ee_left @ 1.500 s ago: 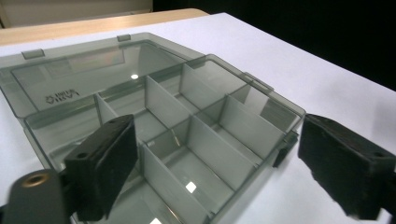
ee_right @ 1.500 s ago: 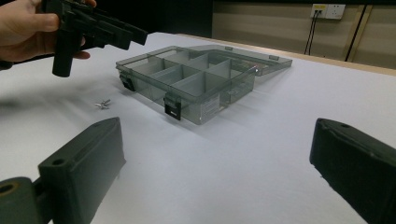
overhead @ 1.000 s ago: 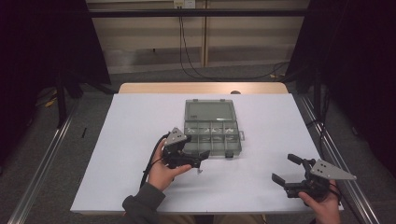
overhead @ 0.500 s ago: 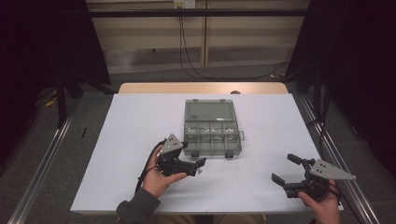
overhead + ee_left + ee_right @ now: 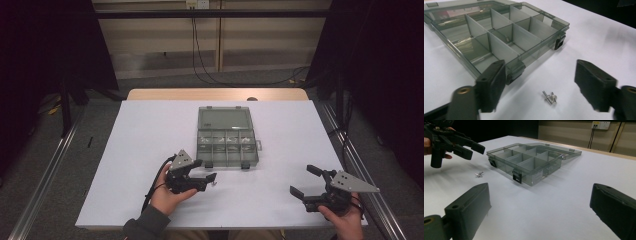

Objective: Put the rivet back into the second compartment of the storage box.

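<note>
A white table (image 5: 125,150) sits before a dim wall with hanging cables. In the high view, my left gripper (image 5: 209,177) is at lower centre, its jaws having just been closing with nothing between them, and a tiny rivet pair (image 5: 214,183) lies by their tips. The smoky grey organiser box (image 5: 227,137) lies open in mid-frame, lid flat behind. My right gripper (image 5: 307,181) rests at lower right, jaws spread and empty.

In the left gripper view, two small silver rivets (image 5: 550,97) lie touching on the table at lower centre, between my parted jaws, just before the box's black latch (image 5: 514,72).

In the right gripper view, the rivets sit at left of frame, beside the translucent, divided box.
</note>
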The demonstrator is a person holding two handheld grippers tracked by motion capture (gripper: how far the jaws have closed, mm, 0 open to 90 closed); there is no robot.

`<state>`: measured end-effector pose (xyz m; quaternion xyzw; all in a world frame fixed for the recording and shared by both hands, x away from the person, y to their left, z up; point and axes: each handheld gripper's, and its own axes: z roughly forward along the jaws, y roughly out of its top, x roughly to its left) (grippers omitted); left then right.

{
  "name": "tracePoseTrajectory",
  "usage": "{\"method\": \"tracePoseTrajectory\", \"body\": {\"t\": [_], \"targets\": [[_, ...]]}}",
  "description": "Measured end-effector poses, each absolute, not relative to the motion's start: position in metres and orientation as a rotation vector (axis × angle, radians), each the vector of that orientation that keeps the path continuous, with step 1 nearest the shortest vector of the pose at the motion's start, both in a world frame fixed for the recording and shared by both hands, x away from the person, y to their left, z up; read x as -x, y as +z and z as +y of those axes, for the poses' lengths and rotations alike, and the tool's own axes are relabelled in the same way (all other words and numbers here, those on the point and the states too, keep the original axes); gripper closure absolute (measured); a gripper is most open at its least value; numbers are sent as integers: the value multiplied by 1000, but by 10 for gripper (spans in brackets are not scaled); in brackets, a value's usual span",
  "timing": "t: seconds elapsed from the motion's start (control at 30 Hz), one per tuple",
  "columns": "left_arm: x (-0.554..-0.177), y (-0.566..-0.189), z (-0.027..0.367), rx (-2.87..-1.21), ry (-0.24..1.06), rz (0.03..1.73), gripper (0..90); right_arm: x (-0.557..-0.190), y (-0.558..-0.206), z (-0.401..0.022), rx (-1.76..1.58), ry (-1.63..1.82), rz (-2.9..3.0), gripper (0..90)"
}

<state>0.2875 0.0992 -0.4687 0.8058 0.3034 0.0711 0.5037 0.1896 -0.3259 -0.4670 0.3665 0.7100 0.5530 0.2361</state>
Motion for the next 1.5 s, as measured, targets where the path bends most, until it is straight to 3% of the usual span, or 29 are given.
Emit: {"method": "tracePoseTrajectory", "body": {"t": [0.2, 0.47, 0.97, 1.5], "targets": [[-287, -474, 96, -1991, 156, 742, 488, -189, -467, -327, -1006, 1518, 1947, 25], [-289, -481, 92, -2050, 145, 758, 616, -190, -467, -326, -1006, 1514, 1951, 25], [-291, -486, 84, -2092, 114, 775, 719, -190, -467, -326, -1004, 1511, 1956, 26], [-287, -482, 84, -2116, 88, 791, 721, -190, -467, -326, -1005, 1509, 1958, 25]]}}
